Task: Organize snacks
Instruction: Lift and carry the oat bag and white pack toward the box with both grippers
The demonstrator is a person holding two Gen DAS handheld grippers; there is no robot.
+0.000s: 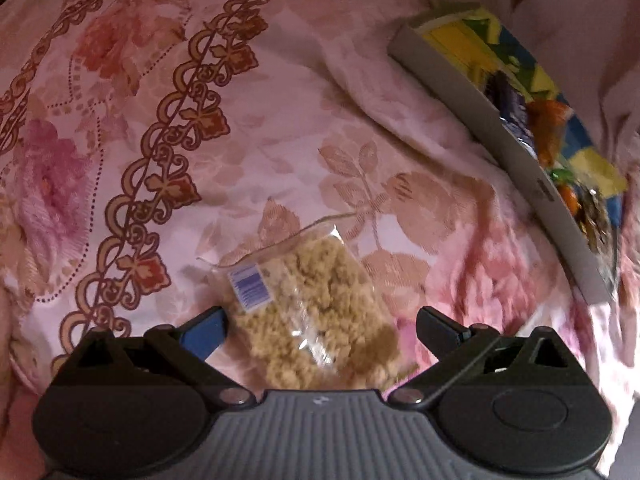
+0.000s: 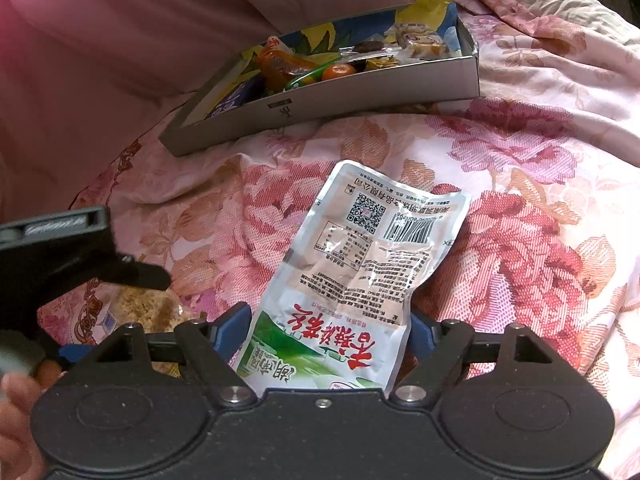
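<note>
Across the flowered bedspread (image 2: 520, 240), my box (image 2: 320, 104) of snacks sat upper centre. My right claw (image 2: 330, 330) clamped the light, slippery foil pouch (image 2: 360, 248) by its edges; my left claw (image 1: 322, 326) stood apart around a crumbly clear bag (image 1: 316, 312).

Rumpled pink floral bedspread (image 1: 280, 100)
</note>
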